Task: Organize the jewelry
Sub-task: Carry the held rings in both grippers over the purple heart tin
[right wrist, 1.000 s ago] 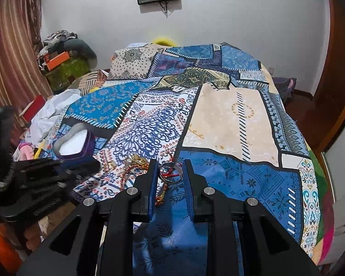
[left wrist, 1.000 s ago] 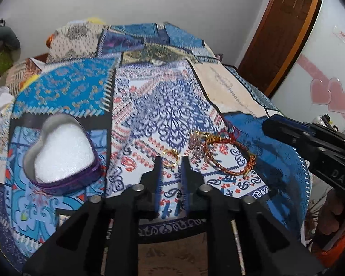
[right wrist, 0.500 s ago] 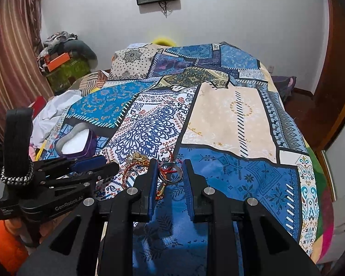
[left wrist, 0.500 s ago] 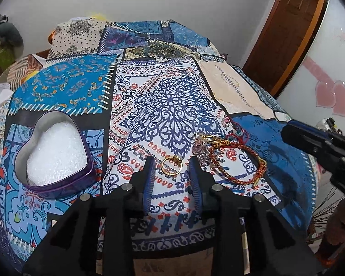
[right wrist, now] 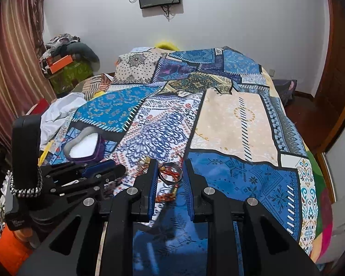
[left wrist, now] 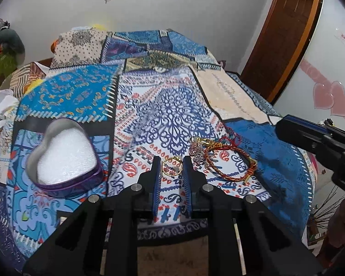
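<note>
On a patchwork bedspread (left wrist: 168,105), the left gripper (left wrist: 171,164) brackets a gold ring (left wrist: 171,166), the right gripper (right wrist: 170,171) a silver band (right wrist: 170,173); contact unclear. Tangled bracelets (left wrist: 227,158) blur together; beyond sits a heart-shaped tin (left wrist: 64,156).

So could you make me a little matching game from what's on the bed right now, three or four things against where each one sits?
Things:
1. gold ring
2. silver ring
3. heart-shaped tin
4. red and gold cord bracelet

Places:
A. on the bedspread, left of the left gripper
B. between the fingers of the right gripper
C. lying just right of the left gripper
D. between the fingers of the left gripper

Pairs: 1-D, 2-B, 3-A, 4-C
</note>
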Demonstrator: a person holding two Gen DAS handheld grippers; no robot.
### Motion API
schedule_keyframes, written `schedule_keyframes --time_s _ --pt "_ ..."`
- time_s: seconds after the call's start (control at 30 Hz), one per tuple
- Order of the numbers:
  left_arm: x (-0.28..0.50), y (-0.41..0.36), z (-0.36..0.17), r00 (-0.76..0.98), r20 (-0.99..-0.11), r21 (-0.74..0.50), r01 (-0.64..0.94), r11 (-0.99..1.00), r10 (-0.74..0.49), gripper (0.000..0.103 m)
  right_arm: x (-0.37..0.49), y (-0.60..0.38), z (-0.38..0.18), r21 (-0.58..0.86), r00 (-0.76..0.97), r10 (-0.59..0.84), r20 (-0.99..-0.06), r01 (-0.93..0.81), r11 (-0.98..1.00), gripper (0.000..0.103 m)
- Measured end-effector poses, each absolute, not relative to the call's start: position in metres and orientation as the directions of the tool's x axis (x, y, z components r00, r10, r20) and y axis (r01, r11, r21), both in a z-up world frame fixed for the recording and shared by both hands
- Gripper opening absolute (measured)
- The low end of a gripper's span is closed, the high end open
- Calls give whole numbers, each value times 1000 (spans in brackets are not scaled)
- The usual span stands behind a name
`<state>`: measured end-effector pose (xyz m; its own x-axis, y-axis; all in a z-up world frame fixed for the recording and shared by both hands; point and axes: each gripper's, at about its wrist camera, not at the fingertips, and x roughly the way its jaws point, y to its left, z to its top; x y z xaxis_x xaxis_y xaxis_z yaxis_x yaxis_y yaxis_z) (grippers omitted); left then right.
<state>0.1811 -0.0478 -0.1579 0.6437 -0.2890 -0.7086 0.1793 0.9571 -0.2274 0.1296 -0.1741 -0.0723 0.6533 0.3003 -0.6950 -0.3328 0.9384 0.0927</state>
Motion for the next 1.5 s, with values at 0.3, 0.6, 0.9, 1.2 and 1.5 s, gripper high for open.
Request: schedule_keyframes --time_s 0.3,0.6,0.9,1.2,1.5 --pt "158 -13 -122 721 -645 -216 147 965 -254 17 124 -143 -59 99 659 345 -668 -382 919 19" --pt "139 27 -101 780 -600 -184 79 980 -176 17 125 -101 -50 107 650 412 -639 -455 884 19" --pt "138 56 -103 798 -589 -171 30 985 -126 17 138 -69 -49 110 631 458 -625 -511 853 19" --pt "158 72 -128 772 -624 -181 5 983 -119 17 159 -45 -66 141 581 485 -653 -536 833 19" --pt "177 82 -162 720 -678 -204 4 979 -144 17 178 -31 -100 195 478 495 -726 -547 814 19"
